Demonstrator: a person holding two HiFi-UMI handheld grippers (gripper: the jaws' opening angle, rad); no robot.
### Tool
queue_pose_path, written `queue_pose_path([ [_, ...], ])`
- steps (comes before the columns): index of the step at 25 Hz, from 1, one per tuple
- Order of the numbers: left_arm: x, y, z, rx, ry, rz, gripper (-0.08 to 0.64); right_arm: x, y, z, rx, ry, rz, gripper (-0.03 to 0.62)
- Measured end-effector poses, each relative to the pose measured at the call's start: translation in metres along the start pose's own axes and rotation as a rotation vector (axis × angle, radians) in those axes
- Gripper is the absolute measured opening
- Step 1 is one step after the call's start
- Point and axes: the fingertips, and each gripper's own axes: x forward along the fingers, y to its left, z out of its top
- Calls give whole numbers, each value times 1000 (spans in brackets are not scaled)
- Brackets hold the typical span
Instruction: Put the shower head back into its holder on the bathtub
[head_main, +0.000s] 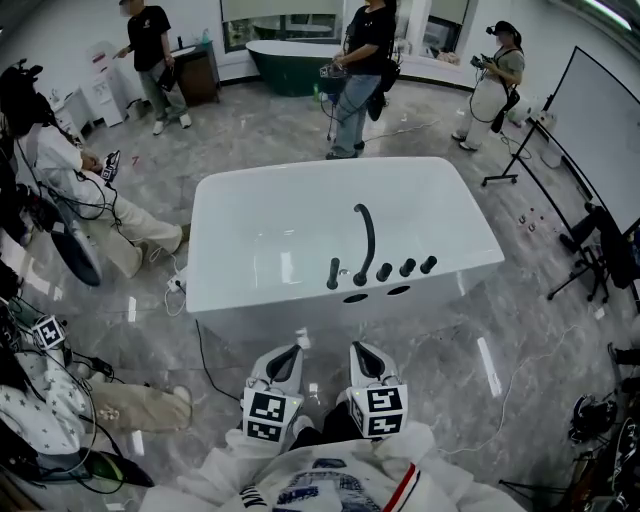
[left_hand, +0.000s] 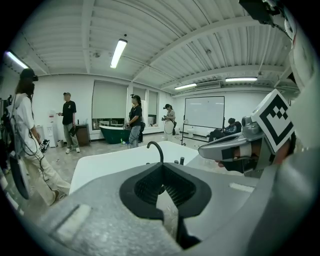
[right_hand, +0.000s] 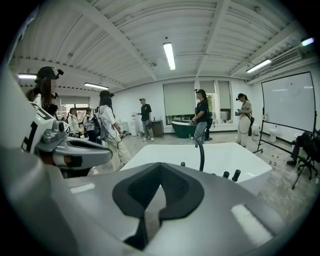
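The person holds the left gripper (head_main: 291, 353) and the right gripper (head_main: 361, 350) side by side, low and close to the body. Both tilt slightly down toward the white bathtub (head_main: 230, 195) and are well short of it. In each gripper view the fingers (left_hand: 142, 190) are pressed together with nothing between them.

The black shower head (head_main: 333, 273) stands upright on the tub's near rim, just left of the arched spout (head_main: 366, 235). Whether it sits in its holder cannot be told. Three knobs (head_main: 407, 267) line up right of the spout.

Only the head view shows both grippers together and the two dark ovals (head_main: 355, 298) just in front of the fittings. The gripper views instead show the ceiling lights (right_hand: 169, 54) and a whiteboard (left_hand: 204, 112), and each catches the other gripper at its edge.
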Motion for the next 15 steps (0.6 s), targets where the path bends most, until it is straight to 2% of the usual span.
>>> queue_pose_path([
  [9,7,-9,10,-18,-2,51,0,-5,-15,7,-17,1,42,5],
  [15,12,-30,16,-13,1,55,0,-14,-27,6,-14,4,63,5],
])
